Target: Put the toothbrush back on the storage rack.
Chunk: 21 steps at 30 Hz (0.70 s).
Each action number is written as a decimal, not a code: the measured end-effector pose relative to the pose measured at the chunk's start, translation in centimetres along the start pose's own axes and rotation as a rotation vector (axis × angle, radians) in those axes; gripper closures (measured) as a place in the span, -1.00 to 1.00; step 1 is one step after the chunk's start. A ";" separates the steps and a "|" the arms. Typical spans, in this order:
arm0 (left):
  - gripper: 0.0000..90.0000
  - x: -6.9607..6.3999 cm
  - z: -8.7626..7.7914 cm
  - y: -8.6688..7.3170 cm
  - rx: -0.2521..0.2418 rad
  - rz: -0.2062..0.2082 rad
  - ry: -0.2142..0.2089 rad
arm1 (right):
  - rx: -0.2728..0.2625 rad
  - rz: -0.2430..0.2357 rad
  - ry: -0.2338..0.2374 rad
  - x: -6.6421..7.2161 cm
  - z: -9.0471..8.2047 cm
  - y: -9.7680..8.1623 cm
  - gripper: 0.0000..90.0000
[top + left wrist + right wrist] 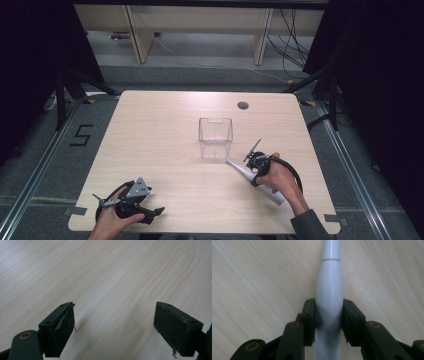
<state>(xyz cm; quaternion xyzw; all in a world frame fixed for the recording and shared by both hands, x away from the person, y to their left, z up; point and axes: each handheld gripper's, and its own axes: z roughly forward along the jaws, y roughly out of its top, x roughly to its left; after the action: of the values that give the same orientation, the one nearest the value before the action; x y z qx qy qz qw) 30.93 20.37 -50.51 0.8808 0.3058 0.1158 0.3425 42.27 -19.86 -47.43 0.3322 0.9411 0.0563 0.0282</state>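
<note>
A long white tapered handle (240, 169) lies flat on the wooden table (160, 130), slanting from near the clear box toward the front right. My right gripper (256, 170) comes down over its middle. In the right gripper view both pads press on the sides of the white handle (329, 285), so the right gripper (329, 308) is shut on it. My left gripper (152, 212) rests low at the front left of the table. Its jaws stand wide apart over bare wood, and the left gripper (115, 315) holds nothing.
A clear plastic box (215, 137), open at the top, stands upright at the table's middle, just behind the handle's narrow end. A small round cable hole (243, 105) sits near the back edge. Dark curtains flank both sides.
</note>
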 end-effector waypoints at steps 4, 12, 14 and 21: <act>-0.63 0.0 0.0 0.0 0.001 0.000 0.000 | 0.011 -0.027 -0.002 -0.1 0.1 0.1 0.48; -0.63 0.0 0.0 0.0 -0.002 0.001 0.000 | 0.026 -0.047 -0.014 0.0 0.0 0.3 0.48; -0.63 0.0 0.0 0.0 -0.004 0.001 0.000 | 0.026 -0.047 -0.014 -0.1 0.0 0.3 0.48; -0.63 0.0 -0.1 0.0 -0.010 -0.006 -0.007 | -0.007 -0.021 -0.023 -0.3 -0.5 -0.3 0.48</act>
<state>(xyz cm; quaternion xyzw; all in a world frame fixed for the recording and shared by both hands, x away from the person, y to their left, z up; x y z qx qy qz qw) 30.88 20.36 -50.46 0.8784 0.3069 0.1133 0.3484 42.24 -20.30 -46.93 0.3231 0.9439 0.0552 0.0408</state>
